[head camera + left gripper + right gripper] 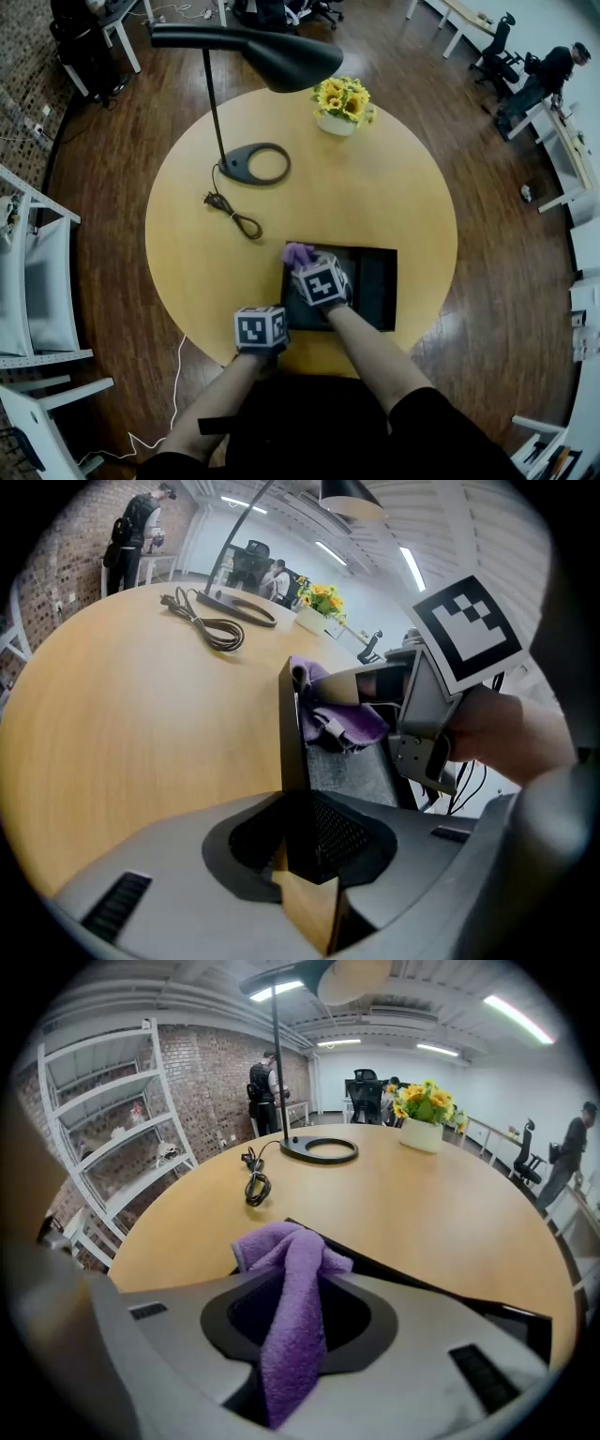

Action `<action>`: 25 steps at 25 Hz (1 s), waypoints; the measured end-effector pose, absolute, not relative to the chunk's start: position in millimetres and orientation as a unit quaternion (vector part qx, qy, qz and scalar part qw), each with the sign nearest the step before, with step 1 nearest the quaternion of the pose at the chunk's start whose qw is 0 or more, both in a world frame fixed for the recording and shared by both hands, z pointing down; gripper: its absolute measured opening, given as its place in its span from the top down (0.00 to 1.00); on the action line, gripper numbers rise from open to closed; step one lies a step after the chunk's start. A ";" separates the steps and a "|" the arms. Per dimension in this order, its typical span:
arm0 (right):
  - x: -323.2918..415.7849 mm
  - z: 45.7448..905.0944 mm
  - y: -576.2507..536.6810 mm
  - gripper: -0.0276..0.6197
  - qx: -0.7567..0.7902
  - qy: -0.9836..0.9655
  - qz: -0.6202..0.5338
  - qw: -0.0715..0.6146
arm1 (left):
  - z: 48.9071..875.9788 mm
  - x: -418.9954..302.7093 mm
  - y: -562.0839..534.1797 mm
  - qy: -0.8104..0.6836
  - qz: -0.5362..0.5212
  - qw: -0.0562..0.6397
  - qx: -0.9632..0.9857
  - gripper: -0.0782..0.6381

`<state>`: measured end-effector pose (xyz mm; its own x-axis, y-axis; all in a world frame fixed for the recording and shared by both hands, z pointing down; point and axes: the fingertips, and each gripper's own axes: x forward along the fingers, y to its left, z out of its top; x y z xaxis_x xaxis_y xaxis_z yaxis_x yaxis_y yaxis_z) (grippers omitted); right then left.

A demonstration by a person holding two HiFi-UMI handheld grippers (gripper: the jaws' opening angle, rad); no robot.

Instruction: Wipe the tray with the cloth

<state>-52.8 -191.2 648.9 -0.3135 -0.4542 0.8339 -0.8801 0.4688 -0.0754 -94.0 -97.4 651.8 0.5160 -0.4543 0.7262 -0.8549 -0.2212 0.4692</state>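
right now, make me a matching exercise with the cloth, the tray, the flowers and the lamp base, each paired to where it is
Things:
1 cloth
2 tray
3 flowers
4 lamp base

Places:
a at the far side of the table, in a white pot
b rim clamped in the jaws of the left gripper
c pinched in the jaws of the right gripper
d left of the flowers in the head view, next to a cord

Pairs: 1-c, 2-b, 3-a, 4-d

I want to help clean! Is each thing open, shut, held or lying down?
Tray: lying on the table.
Cloth: bunched, pinched between jaws.
Left gripper: shut on Tray's rim.
Right gripper: shut on Cloth.
Lamp cord: unplugged, looped.
Flowers: upright.
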 end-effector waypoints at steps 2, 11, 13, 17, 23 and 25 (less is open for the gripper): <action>-36.5 649.4 -190.9 0.80 0.446 -0.754 0.276 0.397 | 654.1 -92.4 -94.8 -0.431 0.226 0.453 0.747 0.78; 58.0 650.6 -181.6 0.79 0.490 -0.697 0.277 0.445 | 653.2 -97.9 -99.6 -0.444 0.213 0.444 0.749 0.78; 61.6 651.8 -178.7 0.79 0.492 -0.693 0.284 0.443 | 653.4 -97.0 -99.7 -0.442 0.215 0.443 0.750 0.78; 63.8 646.4 -178.1 0.80 0.510 -0.690 0.272 0.436 | 652.8 -94.6 -99.3 -0.443 0.220 0.442 0.748 0.78; 27.2 636.1 -167.6 0.80 0.490 -0.725 0.304 0.376 | 649.6 -94.6 -88.9 -0.411 0.192 0.496 0.740 0.65; -4.5 634.9 -161.8 0.80 0.466 -0.741 0.327 0.355 | 650.9 -95.1 -81.3 -0.400 0.193 0.513 0.734 0.66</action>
<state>-4.5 -161.8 634.9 -0.3125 -0.4591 0.8316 -0.9235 0.3517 -0.1528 -95.1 -81.3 650.9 0.6055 -0.3892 0.6942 -0.7856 -0.1528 0.5996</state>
